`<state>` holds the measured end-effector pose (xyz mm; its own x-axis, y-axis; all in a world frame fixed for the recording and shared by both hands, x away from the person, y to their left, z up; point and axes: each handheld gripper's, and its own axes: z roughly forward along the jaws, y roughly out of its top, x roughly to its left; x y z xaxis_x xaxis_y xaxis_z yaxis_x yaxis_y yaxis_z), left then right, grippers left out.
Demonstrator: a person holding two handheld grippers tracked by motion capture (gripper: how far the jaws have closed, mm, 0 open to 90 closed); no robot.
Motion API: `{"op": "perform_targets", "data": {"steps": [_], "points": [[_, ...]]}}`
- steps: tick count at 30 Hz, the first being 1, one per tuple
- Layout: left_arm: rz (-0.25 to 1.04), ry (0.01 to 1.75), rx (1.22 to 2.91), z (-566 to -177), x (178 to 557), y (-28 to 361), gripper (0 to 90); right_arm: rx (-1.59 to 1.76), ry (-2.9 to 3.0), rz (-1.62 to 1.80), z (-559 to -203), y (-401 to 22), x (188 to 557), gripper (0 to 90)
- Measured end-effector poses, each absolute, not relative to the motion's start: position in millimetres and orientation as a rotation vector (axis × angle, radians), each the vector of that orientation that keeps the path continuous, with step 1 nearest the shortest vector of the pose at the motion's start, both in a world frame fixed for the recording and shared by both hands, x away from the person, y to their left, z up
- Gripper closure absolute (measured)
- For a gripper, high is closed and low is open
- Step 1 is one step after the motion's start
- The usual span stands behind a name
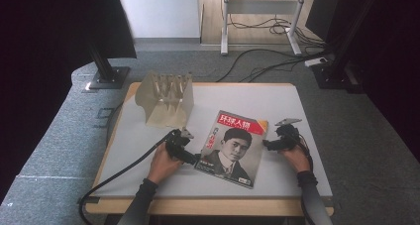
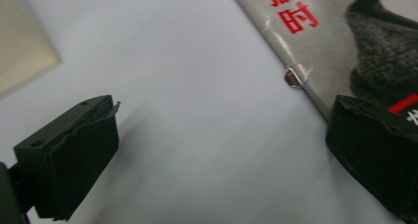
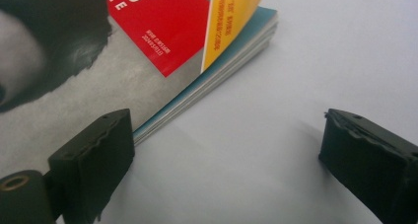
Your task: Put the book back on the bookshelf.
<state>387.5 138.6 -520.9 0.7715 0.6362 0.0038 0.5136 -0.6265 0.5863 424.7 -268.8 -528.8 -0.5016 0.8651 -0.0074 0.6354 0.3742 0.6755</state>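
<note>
A magazine (image 1: 233, 146) with a red title band and a portrait cover lies flat on the white table top (image 1: 277, 103). My left gripper (image 1: 194, 160) is at its left edge, open, low over the table. In the left gripper view one jaw overlaps the spine edge of the magazine (image 2: 315, 41) and the other is over bare table. My right gripper (image 1: 266, 144) is open at the magazine's right edge. In the right gripper view the magazine (image 3: 162, 36) has its yellow cover corner curled up, with one jaw at the page edge and the other over bare table.
A beige slotted rack (image 1: 166, 100) stands at the back left of the table; its corner (image 2: 22, 46) appears in the left gripper view. Cables trail from both grippers. Dark stands and floor cables lie beyond the table.
</note>
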Motion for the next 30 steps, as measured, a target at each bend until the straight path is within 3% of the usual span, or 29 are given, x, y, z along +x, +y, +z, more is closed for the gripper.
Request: {"op": "perform_targets", "data": {"steps": [6, 10, 19, 22, 30], "points": [[0.245, 0.785, 2.397, -522, 354, 136, 0.0, 1.292, 2.28, 0.889, -529, -261, 431, 8.5], [0.143, 0.686, 2.397, -517, 342, 135, 0.0, 1.264, 2.29, 0.893, -528, -252, 436, 10.7], [0.389, 0.852, 2.404, -517, 379, 155, 0.0, 1.206, 2.326, 0.912, -527, -221, 443, 12.5], [0.344, 0.886, 2.359, -522, 387, 155, 0.0, 1.173, 2.348, 0.904, -526, -213, 444, 14.4], [0.374, 0.89, 2.322, -524, 377, 152, 0.0, 1.301, 2.363, 1.097, -516, -207, 447, 13.4]]}}
